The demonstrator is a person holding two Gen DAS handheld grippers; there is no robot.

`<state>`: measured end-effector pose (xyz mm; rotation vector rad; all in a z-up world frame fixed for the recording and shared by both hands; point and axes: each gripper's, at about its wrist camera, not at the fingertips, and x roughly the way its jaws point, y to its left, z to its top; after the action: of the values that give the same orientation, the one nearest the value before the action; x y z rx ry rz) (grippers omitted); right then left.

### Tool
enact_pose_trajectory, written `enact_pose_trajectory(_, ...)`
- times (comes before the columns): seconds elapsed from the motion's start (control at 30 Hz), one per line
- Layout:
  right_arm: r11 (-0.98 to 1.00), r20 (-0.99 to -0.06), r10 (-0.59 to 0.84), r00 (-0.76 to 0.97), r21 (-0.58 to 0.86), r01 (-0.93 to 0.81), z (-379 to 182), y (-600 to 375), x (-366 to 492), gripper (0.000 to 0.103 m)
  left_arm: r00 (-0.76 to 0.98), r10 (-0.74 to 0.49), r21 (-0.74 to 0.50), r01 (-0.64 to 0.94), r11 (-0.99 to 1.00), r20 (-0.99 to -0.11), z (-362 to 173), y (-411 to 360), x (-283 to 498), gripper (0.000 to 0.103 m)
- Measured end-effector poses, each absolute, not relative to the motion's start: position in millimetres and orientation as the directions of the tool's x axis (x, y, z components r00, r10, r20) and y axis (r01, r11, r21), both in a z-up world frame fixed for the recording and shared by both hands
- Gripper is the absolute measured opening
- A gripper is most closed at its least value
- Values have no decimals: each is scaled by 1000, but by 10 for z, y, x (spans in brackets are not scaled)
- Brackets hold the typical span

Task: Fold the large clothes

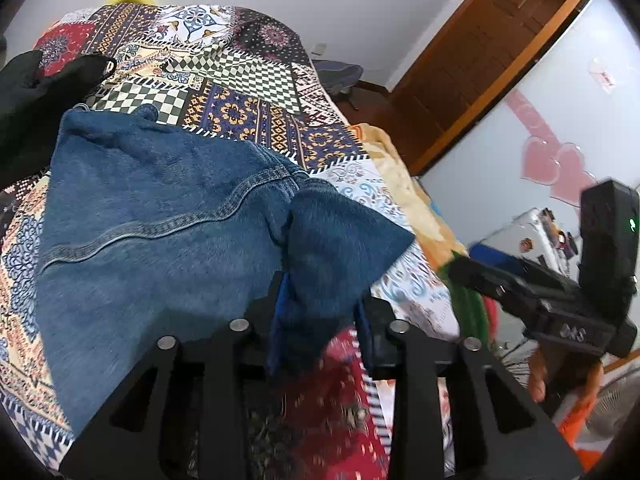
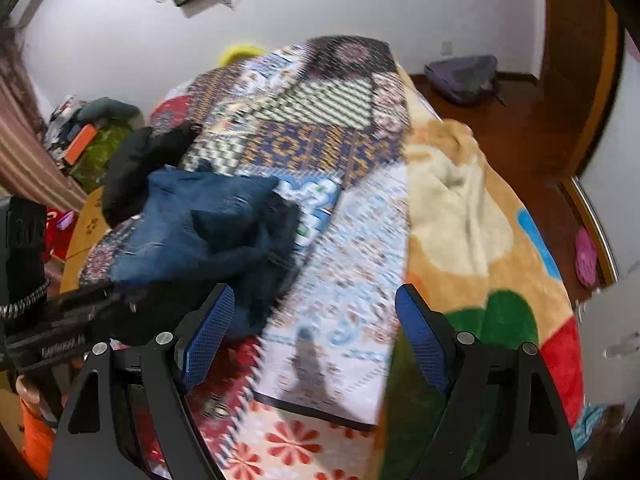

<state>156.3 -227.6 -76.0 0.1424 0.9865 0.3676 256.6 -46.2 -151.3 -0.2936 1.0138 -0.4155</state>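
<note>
A pair of blue denim jeans (image 1: 160,216) lies folded on the patterned bedspread (image 1: 240,80). My left gripper (image 1: 320,320) is shut on a corner of the jeans and holds it lifted off the bed. In the right wrist view the jeans (image 2: 192,220) lie at the left, partly bunched. My right gripper (image 2: 316,332) is open and empty, its blue pads wide apart above the bedspread (image 2: 352,260), to the right of the jeans. It also shows in the left wrist view (image 1: 560,300) at the right edge.
A black garment (image 1: 36,96) lies at the bed's left side, beside the jeans. A fleece blanket (image 2: 480,220) with coloured shapes covers the bed's right side. A wooden door (image 1: 480,60) and a wooden floor (image 2: 520,120) lie beyond. Clutter (image 2: 88,136) sits left of the bed.
</note>
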Motion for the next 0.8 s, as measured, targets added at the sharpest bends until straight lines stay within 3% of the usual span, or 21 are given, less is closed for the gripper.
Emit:
enact_pose_trajectory(0.17, 904, -751, 412, 516, 267, -333, -550, -1951, 1597, 80, 542, -414, -370, 194, 908, -732, -1239, -256, 2341, 45)
enact_pose_trajectory(0.3, 890, -749, 420, 512, 229, -394, -526, -1704, 1658, 80, 634, -299, -261, 156, 953, -713, -1083, 34, 2226, 47)
enact_pose_trajectory(0.4, 882, -779, 415, 471, 216, -419, -656, -1565, 1725, 80, 646, -188, -160, 102, 982, -740, -1145, 229, 2203, 47)
enact_pose_trajectory(0.57, 897, -862, 341, 375, 179, -404, -1069, -1552, 1829, 80, 545, -127, -116, 55, 992, -829, -1566, 464, 2212, 48)
enact_pose_trajectory(0.7, 886, -869, 413, 272, 314, -342, -1293, -1738, 1867, 82, 545, -148, -161, 24, 987, -825, -1791, 585, 2145, 64)
enact_pose_trajectory(0.8, 877, -860, 454, 233, 384, -289, -1349, -1868, 1874, 83, 557, -190, -235, -9, 972, -809, -1867, 683, 2113, 64)
